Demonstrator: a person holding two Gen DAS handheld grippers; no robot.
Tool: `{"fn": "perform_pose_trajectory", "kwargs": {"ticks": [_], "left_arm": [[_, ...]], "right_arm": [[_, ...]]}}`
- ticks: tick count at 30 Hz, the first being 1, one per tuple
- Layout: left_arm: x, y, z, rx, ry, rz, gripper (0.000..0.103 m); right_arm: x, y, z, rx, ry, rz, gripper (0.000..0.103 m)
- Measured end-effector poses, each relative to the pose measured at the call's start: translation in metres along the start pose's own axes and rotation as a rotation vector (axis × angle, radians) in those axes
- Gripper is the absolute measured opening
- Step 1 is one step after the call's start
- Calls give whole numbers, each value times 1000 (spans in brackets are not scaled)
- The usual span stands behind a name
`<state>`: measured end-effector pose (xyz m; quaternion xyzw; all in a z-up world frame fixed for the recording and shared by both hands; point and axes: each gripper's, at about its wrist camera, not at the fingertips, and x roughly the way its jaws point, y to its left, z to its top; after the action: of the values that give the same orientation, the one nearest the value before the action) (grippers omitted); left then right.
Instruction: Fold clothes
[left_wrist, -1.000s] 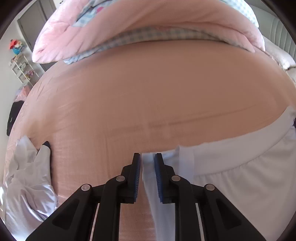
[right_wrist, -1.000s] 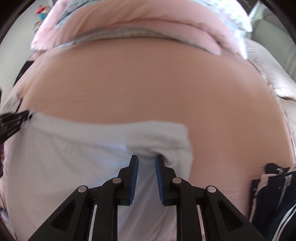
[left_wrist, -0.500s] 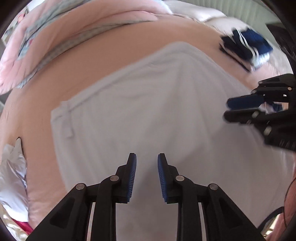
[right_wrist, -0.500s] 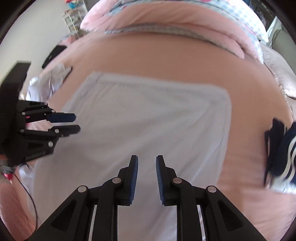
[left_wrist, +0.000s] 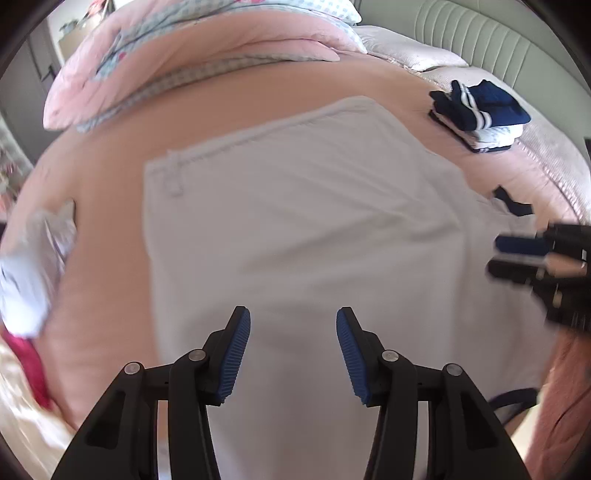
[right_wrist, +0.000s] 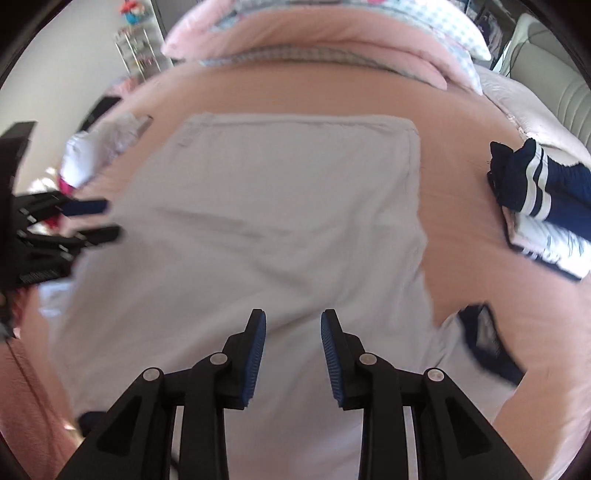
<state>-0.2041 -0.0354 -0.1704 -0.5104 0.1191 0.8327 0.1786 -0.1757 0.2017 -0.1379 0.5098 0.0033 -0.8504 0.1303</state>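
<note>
One white garment (left_wrist: 303, 229) lies spread flat on the pink bedsheet (left_wrist: 110, 206), its hemmed far edge toward the rolled pink quilt (left_wrist: 207, 48) and its near part running under both cameras; a few soft creases cross its middle. Two grippers hang above it. The left gripper (left_wrist: 293, 332) has its two blue-padded fingers (left_wrist: 236, 347) standing apart with only cloth seen below and nothing between them; its jaws have just been opening. The right gripper (right_wrist: 293, 332) also shows two blue pads (right_wrist: 256, 347) parted, a little narrower, empty as well, and its jaws too have just been opening. Each gripper shows in the other's view at the side, over the garment's edge. One stack of folded clothes (left_wrist: 480, 114), dark blue with white stripes on top, sits on the sheet to the right, well apart from the white garment. One crumpled pile of white and pale cloth (left_wrist: 33, 266) lies off to the left, with a red piece (left_wrist: 29, 365) just beside it. A dark strap or trim (right_wrist: 484, 339) shows at the garment's near right corner, too blurred to identify
</note>
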Motion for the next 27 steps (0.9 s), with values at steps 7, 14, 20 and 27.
{"fn": "perform_pose_trajectory", "kwargs": {"ticks": [7,14,20,27], "left_arm": [[-13,-69,-80,-71,54,54,46],[-47,-70,-133,-112,78,140,48],[-78,-61,-150,-338,-78,86,48],[-68,-83,-167,-264,0,149,48]], "right_arm": [[-4,32,-83,26,80,-37,30],[-37,12,-142,59,90,-56,30],[-69,-2,-147,208,-37,5,30],[-33,18,-137,156,20,-27,31]]}}
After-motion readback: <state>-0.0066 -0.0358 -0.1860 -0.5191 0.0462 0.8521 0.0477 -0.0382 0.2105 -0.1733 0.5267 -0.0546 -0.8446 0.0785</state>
